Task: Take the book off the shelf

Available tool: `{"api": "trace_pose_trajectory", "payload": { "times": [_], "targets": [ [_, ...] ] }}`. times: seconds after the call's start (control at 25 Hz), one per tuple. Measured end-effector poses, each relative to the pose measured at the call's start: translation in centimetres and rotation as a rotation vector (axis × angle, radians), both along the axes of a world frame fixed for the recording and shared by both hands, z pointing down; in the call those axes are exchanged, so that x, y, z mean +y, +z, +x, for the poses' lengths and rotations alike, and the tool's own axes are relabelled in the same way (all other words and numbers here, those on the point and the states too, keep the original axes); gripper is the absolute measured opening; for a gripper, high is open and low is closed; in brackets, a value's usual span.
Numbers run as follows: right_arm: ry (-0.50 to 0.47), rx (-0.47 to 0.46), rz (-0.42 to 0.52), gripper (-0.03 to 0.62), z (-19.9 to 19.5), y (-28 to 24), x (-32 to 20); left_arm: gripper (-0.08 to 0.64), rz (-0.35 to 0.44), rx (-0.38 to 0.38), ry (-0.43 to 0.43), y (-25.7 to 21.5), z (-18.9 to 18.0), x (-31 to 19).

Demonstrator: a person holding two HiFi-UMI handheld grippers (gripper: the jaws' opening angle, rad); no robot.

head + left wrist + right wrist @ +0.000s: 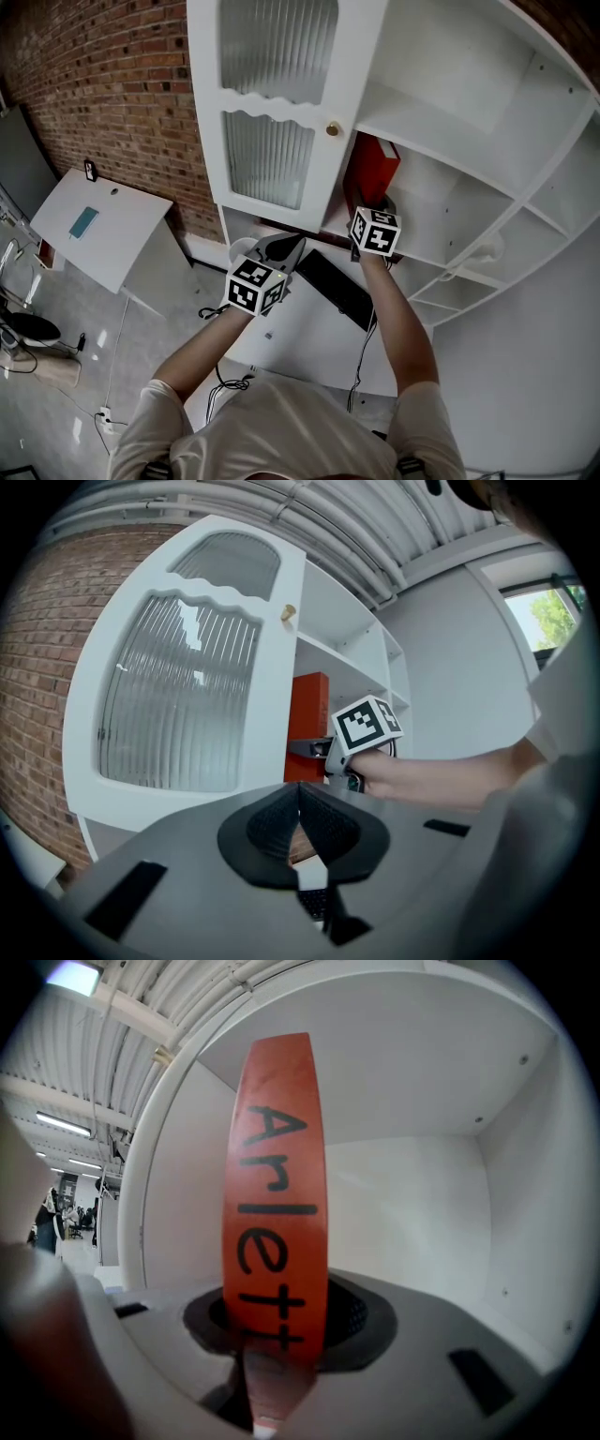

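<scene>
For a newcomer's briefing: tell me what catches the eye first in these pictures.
An orange-red book stands upright in a compartment of the shelf unit, its spine clamped by the right hand-held gripper. Beside it hangs a ribbed-glass door, with the left hand-held gripper shut and empty before it.

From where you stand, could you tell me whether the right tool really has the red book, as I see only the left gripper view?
Observer: Yes. In the right gripper view the right tool is closed on the lower spine of the book.
Operator: Thank you. Is the book upright?
Observer: Upright, with its spine towards the tool and "Arlett" in black letters running down it.
Operator: And what lies underneath, please?
Observer: The head view shows a black keyboard on a white desk below the shelf.
</scene>
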State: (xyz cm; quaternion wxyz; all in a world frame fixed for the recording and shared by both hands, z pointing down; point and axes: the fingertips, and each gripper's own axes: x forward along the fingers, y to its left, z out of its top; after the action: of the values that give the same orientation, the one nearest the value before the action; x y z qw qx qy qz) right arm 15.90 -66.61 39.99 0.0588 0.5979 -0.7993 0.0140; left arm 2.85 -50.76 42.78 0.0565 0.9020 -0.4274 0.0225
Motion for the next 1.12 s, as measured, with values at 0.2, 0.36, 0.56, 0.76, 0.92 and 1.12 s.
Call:
{"api": "trace_pose_trajectory", "payload": {
  "times": [0.2, 0.36, 0.56, 0.76, 0.92, 1.12],
  "targets": [
    [0.004, 0.010, 0.007, 0.156, 1.3, -0.1, 2.4, -0.006, -0.003, 0.006, 0.025, -0.1, 1.2, 0.4],
    [0.017, -0.009, 0.014, 0.156, 3.1, -0.7, 4.7, -0.006, -0.002, 0.004, 0.040, 0.1, 2.0, 0.5],
    [0.023, -0.029, 0.015, 0.156, 4.3, -0.6, 7.7, -0.006, -0.017, 0.006, 0.046, 1.4, 2.5, 0.5],
    [0.032, -0.024, 0.028, 0.156, 5.4, -0.4, 10.6, -0.006, -0.009, 0.005, 0.043, 2.0, 2.6, 0.6],
    [0.030, -0.056, 0.035, 0.156, 5.9, -0.4, 13.3, -0.006, -0.015, 0.044, 0.014, 2.0, 1.8, 0.9],
    [0.023, -0.083, 0.027, 0.156, 6.4, 0.5, 16.8, -0.006, -0.007, 0.047, -0.028, 2.4, 0.4, 1.7]
  ]
}}
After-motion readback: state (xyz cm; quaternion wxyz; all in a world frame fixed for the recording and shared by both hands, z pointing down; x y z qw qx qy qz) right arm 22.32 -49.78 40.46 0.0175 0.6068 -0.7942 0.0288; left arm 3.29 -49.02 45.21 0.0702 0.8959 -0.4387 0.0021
